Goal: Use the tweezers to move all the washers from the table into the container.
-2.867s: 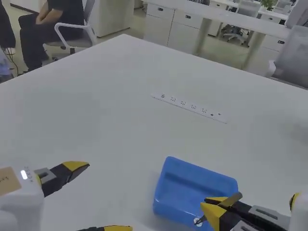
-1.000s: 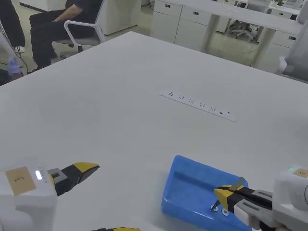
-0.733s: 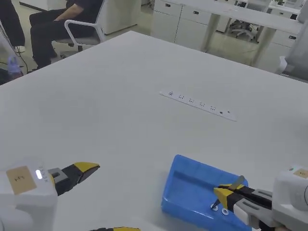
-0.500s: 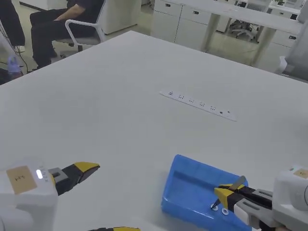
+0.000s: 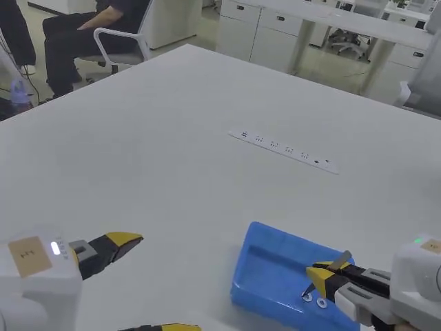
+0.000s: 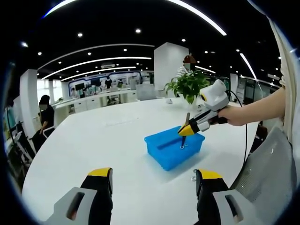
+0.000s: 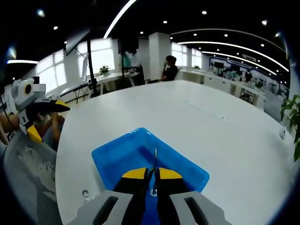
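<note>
Tweezers in right tool, near-upright, tips down inside blue container.

No legible text, label or number anywhere

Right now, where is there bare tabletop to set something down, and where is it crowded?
Free: the white table beyond the socket strip, and the stretch between that strip and the blue container. Crowded: the container's near side, with the right gripper, tweezers and a loose washer.
</note>
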Demonstrator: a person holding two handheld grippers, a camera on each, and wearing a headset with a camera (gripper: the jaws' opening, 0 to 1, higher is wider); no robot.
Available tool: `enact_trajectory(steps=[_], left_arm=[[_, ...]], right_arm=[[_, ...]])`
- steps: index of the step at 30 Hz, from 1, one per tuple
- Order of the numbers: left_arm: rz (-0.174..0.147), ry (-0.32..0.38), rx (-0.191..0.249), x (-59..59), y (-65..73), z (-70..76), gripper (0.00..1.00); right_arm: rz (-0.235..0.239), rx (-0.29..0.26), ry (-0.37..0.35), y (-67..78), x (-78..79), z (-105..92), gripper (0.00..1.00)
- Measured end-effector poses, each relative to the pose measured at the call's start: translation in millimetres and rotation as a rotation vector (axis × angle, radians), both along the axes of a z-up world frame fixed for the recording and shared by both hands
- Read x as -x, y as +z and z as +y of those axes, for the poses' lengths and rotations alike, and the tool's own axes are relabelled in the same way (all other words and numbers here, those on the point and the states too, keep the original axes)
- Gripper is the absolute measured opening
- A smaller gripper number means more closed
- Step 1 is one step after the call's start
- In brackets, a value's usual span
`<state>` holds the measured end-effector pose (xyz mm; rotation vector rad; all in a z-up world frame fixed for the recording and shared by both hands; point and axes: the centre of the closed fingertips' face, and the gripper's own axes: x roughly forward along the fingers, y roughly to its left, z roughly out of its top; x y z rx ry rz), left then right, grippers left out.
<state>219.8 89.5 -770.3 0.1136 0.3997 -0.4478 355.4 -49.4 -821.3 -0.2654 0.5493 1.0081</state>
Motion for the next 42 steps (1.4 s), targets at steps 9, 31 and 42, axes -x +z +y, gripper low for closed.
enact_trajectory(steps=[9,31,42], left_arm=[[-0.001,0.000,0.000,-0.2,-0.1,0.1,0.73],[0.000,-0.005,-0.005,-0.9,-0.3,0.0,0.73],[0.000,-0.008,-0.006,-0.9,-1.2,0.3,0.73]], right_arm=[[-0.001,-0.002,0.000,1.6,0.5,0.2,0.04],[-0.054,-0.065,-0.002,42.5,15.7,-2.1,0.04],[-0.059,-0.084,0.028,55.3,35.4,-1.7,0.04]])
